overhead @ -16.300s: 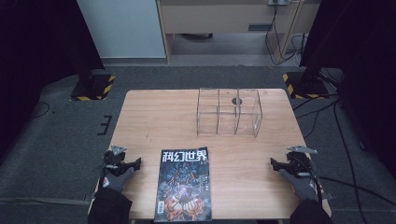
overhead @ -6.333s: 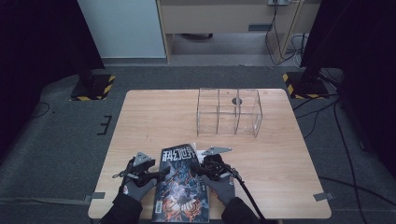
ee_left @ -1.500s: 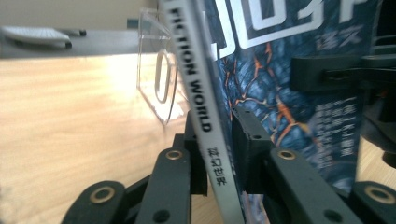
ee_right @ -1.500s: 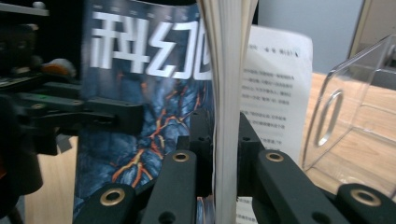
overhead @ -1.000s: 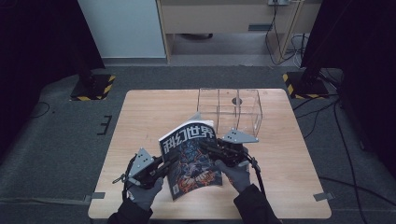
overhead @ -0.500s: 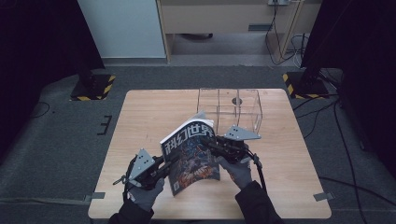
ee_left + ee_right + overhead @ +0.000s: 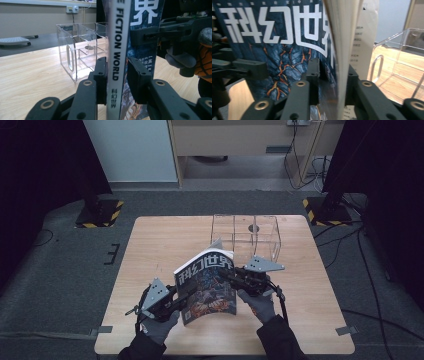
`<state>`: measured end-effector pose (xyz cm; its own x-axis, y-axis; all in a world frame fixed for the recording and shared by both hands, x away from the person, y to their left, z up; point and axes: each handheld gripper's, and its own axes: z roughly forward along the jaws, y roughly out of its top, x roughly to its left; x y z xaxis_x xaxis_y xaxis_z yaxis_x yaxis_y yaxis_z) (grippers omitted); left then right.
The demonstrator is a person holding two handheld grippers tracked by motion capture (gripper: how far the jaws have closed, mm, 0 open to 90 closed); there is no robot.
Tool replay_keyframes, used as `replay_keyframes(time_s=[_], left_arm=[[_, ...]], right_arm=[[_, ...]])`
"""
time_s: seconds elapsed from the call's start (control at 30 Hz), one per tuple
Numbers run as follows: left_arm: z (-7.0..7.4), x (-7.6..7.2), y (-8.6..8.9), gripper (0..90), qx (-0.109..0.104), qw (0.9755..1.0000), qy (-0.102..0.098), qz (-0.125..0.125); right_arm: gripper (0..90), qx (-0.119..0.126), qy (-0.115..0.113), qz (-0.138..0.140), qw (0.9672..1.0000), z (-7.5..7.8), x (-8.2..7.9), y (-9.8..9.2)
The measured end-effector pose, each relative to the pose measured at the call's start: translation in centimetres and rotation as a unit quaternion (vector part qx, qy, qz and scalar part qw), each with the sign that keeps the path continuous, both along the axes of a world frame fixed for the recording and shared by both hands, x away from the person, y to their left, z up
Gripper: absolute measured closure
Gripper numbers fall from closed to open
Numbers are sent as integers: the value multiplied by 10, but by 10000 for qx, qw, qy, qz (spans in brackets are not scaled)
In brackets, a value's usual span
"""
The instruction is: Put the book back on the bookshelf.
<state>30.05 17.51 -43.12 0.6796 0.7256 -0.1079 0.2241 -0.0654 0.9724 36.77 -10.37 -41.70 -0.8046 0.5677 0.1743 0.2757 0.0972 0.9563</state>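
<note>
— Since half a second ago, you are tilting the magazine (image 7: 206,282) a little more upright and bringing it a little nearer to the box (image 7: 246,234), yes?

— Yes. You are holding it up off the table (image 7: 150,245), with the cover facing the high camera and the top edge leaning toward the box. The bottom edge is coming close to the wood, but I cannot tell if it is touching.

— What is your left gripper (image 7: 176,296) doing?

— It is pinching the magazine at the spine side, low on the left. In the left gripper view the two jaws are pressing on both sides of the white spine (image 7: 117,50), which is standing between them.

— And the right gripper (image 7: 231,274)?

— It is pinching the opposite side, higher up. In the right gripper view the jaws are closing on the page edges (image 7: 342,50), with the dark cover on one side and a white page on the other.

— Where is the box sitting?

— It is sitting at the far middle of the table, just behind the magazine, clear, with dividers inside. It is not touching the magazine as far as I am seeing.
</note>
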Motion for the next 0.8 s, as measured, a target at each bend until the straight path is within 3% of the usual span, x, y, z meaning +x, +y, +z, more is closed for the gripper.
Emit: replay_keyframes(time_s=[0.13,0.37,0.53,0.8], left_arm=[[0,5,-2,652,77,10000,-28,-22],[-2,16,-1,616,72,10000,-29,61],[-4,27,3,611,-28,9999,75,66],[0,16,-1,774,80,9999,79,19]], right_arm=[[825,7,-60,166,9998,1,-2,-1],[831,-2,-126,309,9994,1,-3,-3],[832,-9,-160,403,9991,1,-5,-5],[815,-49,-85,124,9999,0,-2,-5]])
